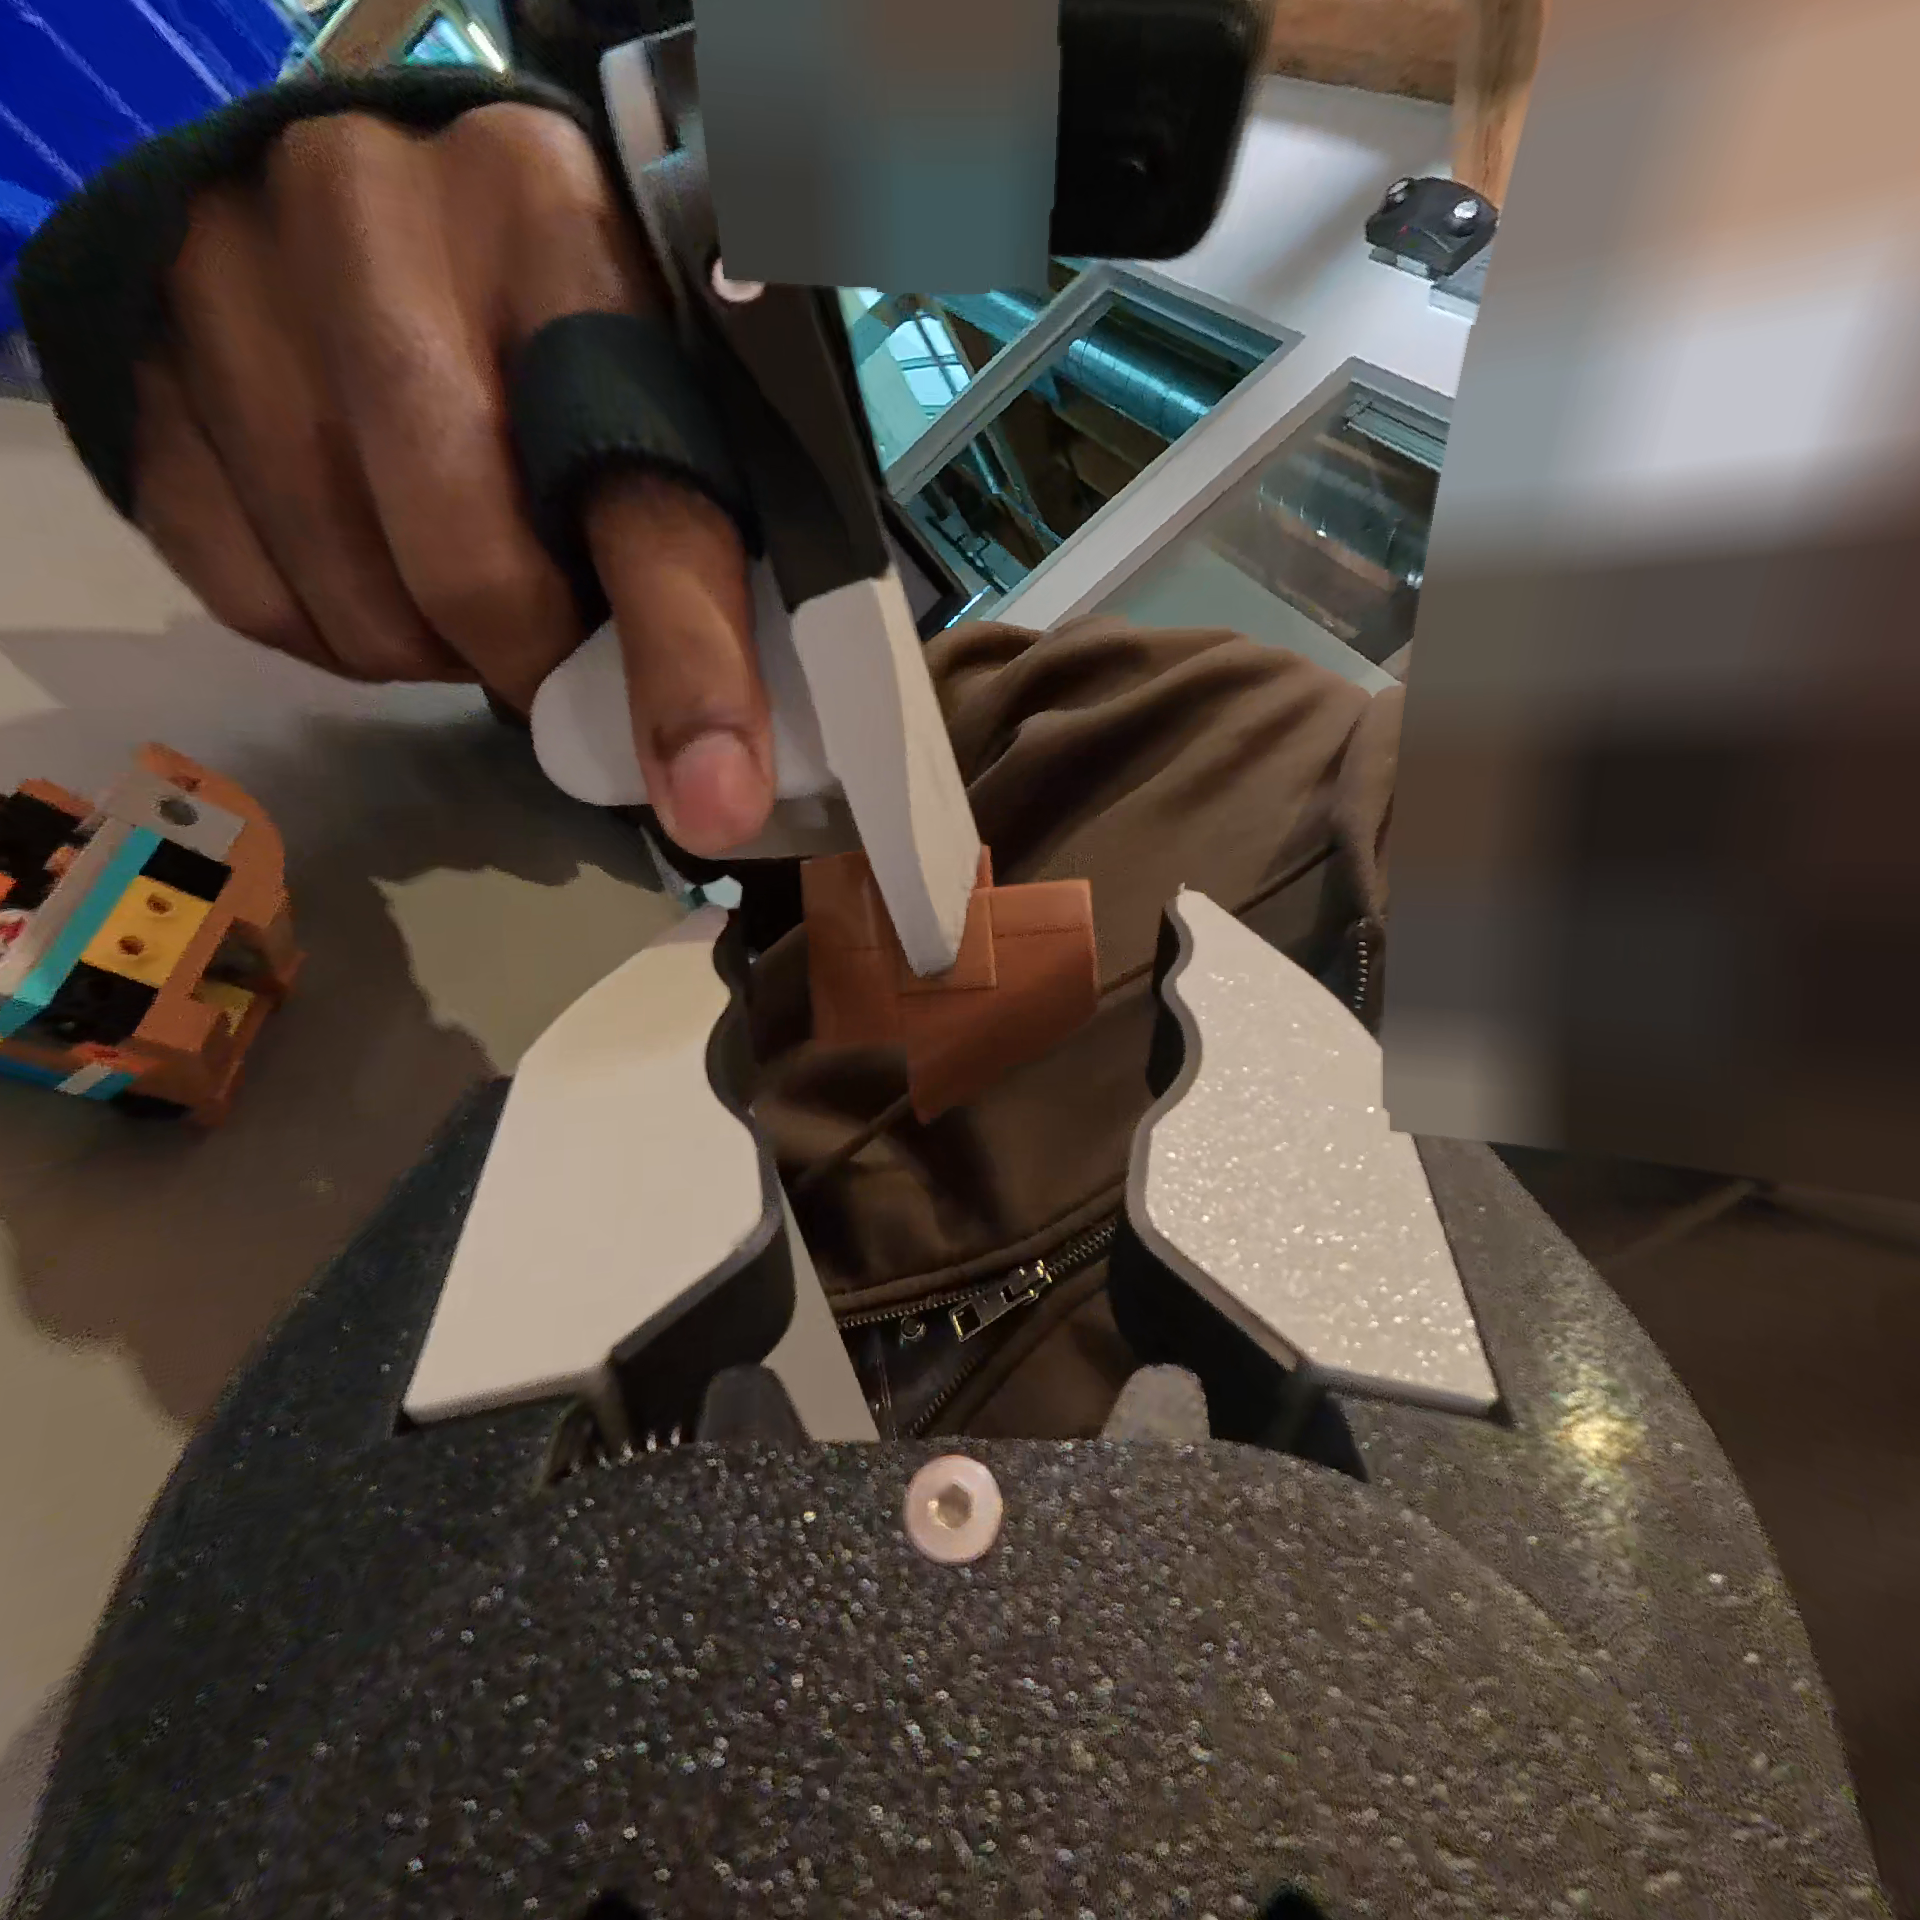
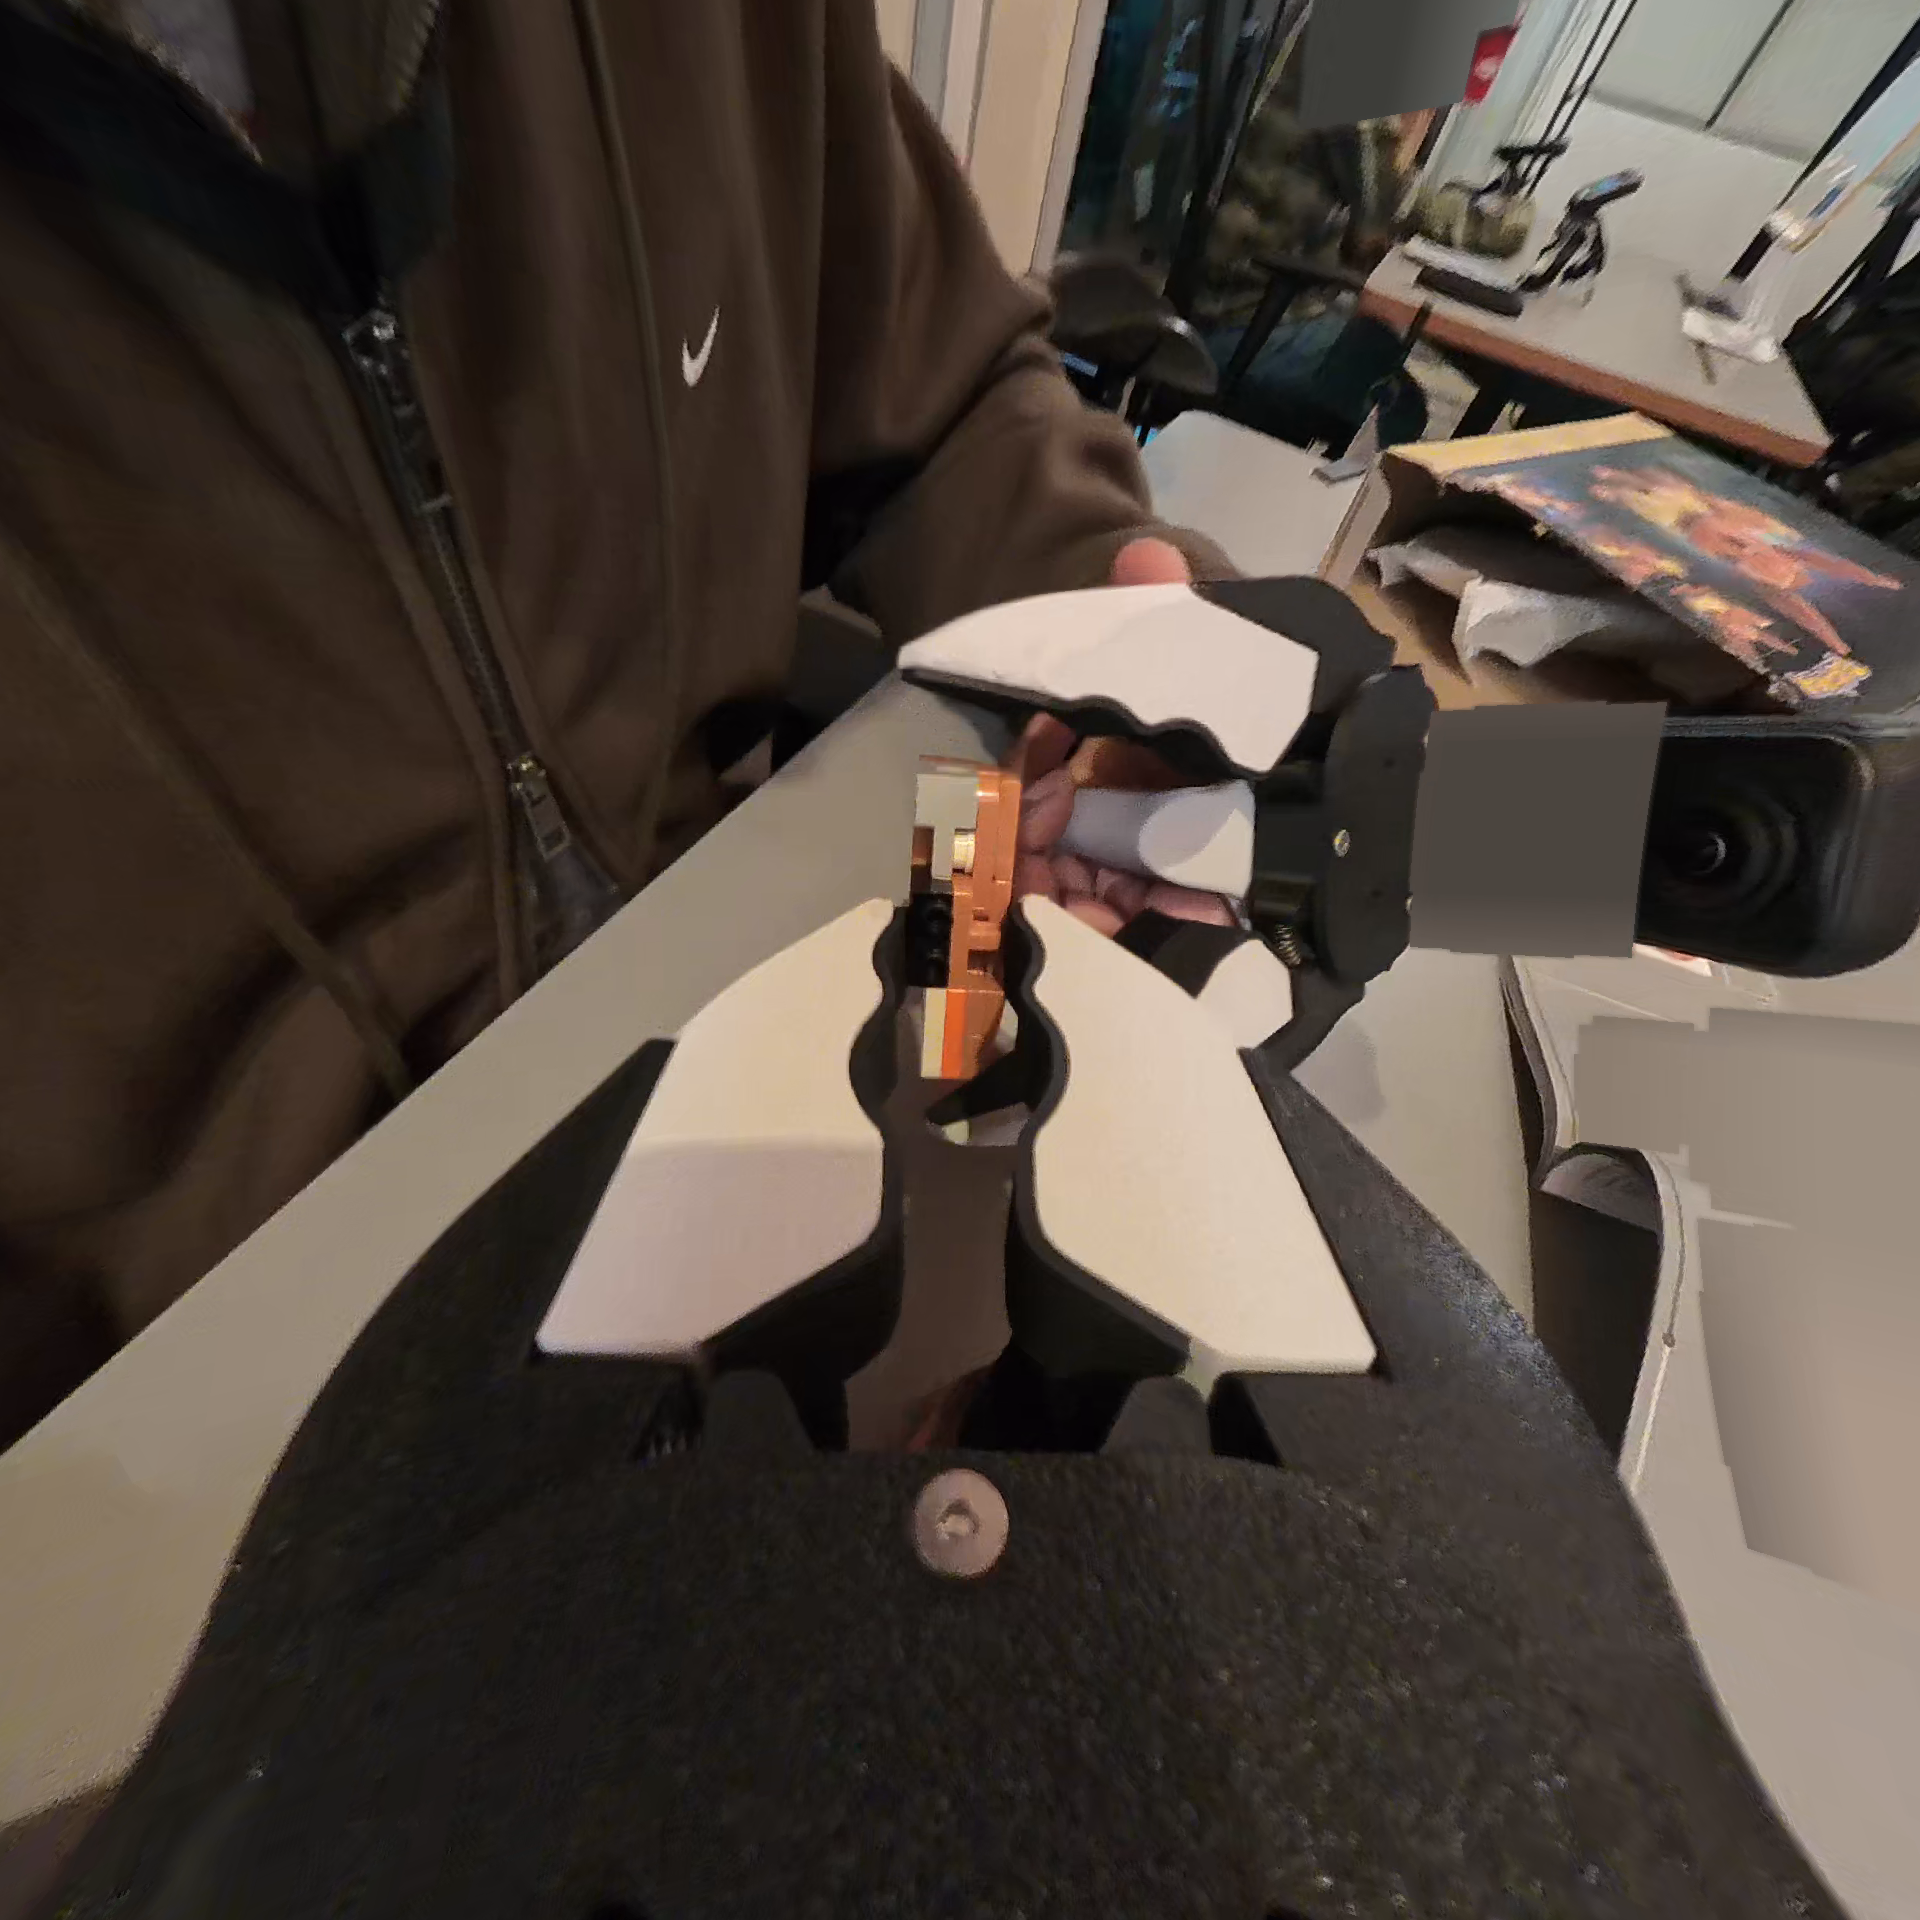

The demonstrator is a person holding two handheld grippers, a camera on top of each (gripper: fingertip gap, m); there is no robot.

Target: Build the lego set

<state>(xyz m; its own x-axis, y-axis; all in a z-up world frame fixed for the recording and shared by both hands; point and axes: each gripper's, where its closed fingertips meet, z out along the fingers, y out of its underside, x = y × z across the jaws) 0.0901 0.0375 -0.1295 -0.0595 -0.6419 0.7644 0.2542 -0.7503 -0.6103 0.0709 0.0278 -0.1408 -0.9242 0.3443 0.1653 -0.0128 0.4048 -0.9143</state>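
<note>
You see no readable words or numbers | a white swoosh logo sits on the brown hoodie (image 2: 436,436) chest | print on the torn cardboard box (image 2: 1621,540) is too blurred

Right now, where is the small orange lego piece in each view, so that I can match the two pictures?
Left wrist view: orange piece at centre, pinched by the right gripper, beyond the open left fingers.
Right wrist view: piece at centre, between the right gripper tips.
Shared landmark: brown hoodie zipper.

Right gripper (image 1: 940,961) pinches brown lego piece (image 1: 1023,997).
</note>
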